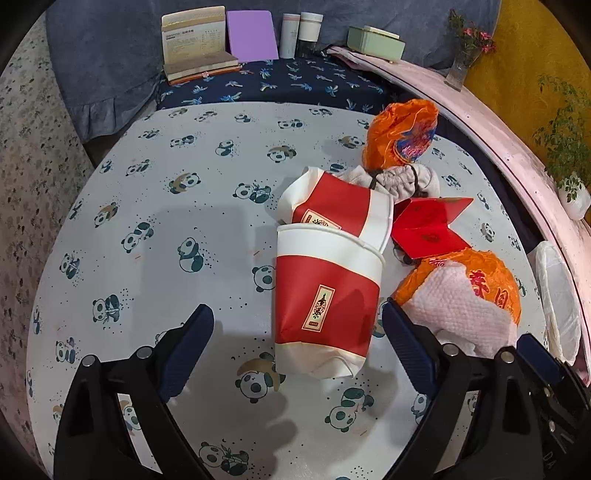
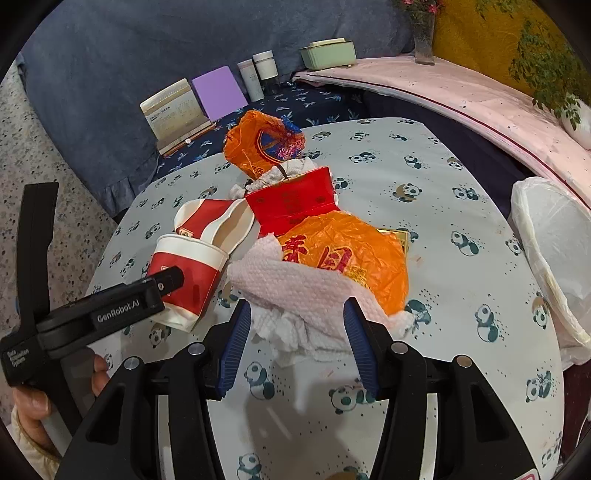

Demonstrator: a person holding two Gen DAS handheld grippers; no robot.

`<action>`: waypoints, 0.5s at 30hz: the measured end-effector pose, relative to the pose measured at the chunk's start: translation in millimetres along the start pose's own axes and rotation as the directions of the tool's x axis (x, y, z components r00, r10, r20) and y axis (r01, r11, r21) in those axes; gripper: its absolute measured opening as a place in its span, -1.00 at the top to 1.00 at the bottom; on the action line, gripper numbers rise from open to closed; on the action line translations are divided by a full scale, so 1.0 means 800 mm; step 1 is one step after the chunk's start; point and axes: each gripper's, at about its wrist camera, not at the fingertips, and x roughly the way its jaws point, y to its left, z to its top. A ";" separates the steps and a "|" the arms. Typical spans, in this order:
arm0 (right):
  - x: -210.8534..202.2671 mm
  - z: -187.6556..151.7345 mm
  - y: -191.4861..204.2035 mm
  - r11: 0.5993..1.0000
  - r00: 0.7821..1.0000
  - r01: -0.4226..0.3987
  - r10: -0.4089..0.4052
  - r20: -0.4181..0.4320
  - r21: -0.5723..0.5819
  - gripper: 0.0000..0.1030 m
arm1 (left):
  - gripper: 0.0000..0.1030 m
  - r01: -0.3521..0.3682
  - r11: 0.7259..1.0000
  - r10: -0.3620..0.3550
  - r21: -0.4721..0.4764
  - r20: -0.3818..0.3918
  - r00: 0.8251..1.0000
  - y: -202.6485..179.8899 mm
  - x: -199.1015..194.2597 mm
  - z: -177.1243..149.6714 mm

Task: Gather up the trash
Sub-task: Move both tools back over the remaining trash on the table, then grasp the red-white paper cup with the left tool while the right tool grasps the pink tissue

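A trash pile lies on the panda-print table (image 1: 155,258). A red-and-white paper cup (image 1: 327,299) lies on its side, a second crushed cup (image 1: 340,206) behind it. My left gripper (image 1: 297,328) is open around the near cup's base. A crumpled white paper towel (image 2: 299,295) lies against an orange plastic bag (image 2: 351,258). My right gripper (image 2: 295,332) is open with the towel between its fingers. A red box (image 2: 291,205) and another orange bag (image 2: 264,140) lie behind. The cups also show in the right wrist view (image 2: 188,273).
A white-lined trash bin (image 2: 550,251) stands at the table's right edge. Books (image 1: 195,48), a purple pad (image 1: 251,35), two jars (image 1: 301,33) and a green box (image 1: 376,42) sit at the back. A pink ledge (image 1: 498,122) with a vase and plant runs along the right.
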 end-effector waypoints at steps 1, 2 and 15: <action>0.005 0.002 0.001 1.000 1.000 0.005 -0.005 -0.002 -0.001 0.01 | -0.66 0.004 1.000 -0.004 0.001 -0.007 1.000 0.000 0.003 0.000; 0.009 0.004 0.001 1.000 1.000 0.008 -0.008 -0.005 -0.002 0.01 | -0.59 0.009 1.000 -0.009 0.001 -0.015 1.000 0.000 0.005 -0.001; 0.045 -0.008 0.008 1.000 0.996 -0.007 0.004 -0.088 -0.028 0.85 | 0.25 0.083 0.996 -0.081 0.024 -0.087 0.993 -0.013 0.019 -0.014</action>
